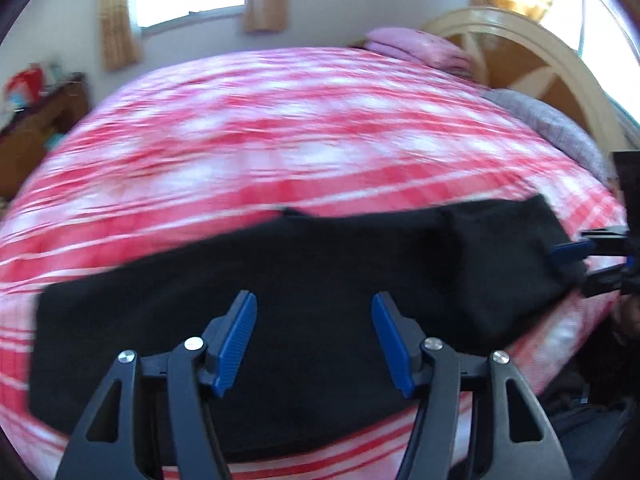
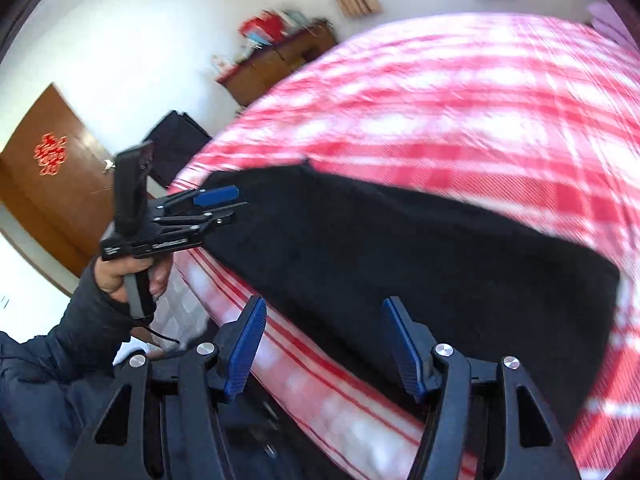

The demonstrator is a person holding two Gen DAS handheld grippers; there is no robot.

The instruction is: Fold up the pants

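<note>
Black pants (image 1: 304, 280) lie as a long, flat strip along the near edge of my red-checked bed (image 1: 300, 128). Left gripper (image 1: 314, 316) and right gripper (image 2: 322, 320) hang wide, holding nothing. I judge lengthwise folding done, crosswise folds left.

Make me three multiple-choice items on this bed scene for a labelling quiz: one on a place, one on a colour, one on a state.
1. Where do the black pants lie?
A. on the red-and-white checked bedspread
B. on the floor
C. on a chair

2. What colour are the ribbed gripper pads?
A. green
B. blue
C. yellow

3. How does the left gripper stand?
A. shut on the pants
B. shut on nothing
C. open

Answers:
1 A, checked cloth surrounds them.
2 B, both pads show blue.
3 C, a wide gap shows between its pads.
</note>
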